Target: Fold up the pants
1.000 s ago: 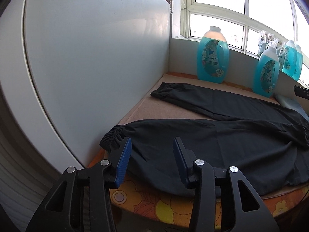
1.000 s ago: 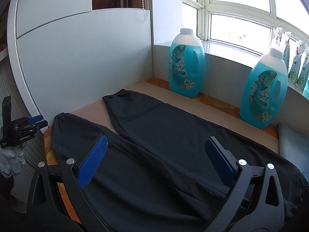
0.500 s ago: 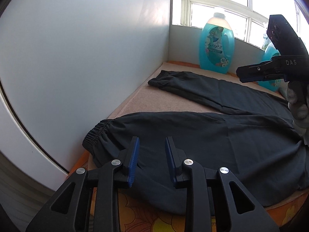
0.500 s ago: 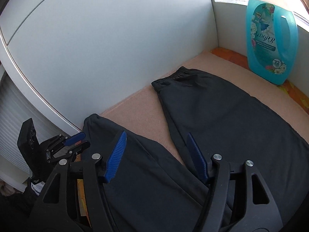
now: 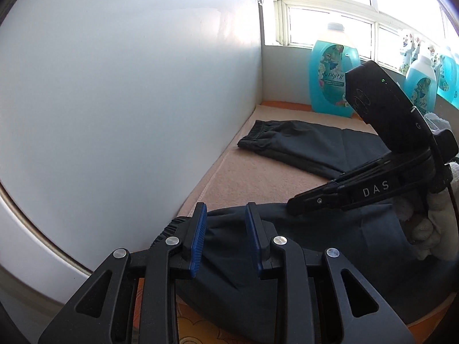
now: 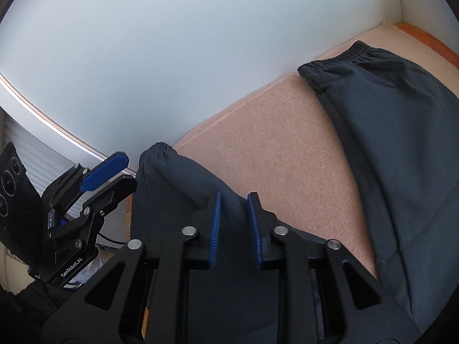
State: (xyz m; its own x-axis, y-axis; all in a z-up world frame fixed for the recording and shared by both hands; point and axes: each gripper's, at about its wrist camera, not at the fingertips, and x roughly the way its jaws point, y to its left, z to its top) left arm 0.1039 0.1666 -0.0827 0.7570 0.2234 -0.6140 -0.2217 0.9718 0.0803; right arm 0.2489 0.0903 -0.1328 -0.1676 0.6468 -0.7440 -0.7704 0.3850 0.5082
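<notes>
Both tools narrowed yet still parted, left tool (image 5: 225,236), right tool (image 6: 233,228), lower over pants (image 5: 330,238) cuff.

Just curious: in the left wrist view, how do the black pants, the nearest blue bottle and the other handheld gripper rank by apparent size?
1. black pants
2. right gripper, though nearness to the camera inflates it
3. blue bottle

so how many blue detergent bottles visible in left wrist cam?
3 at least. One by the far corner under the window, one right of it behind the right gripper, one at the frame edge. More may be hidden there.
</notes>
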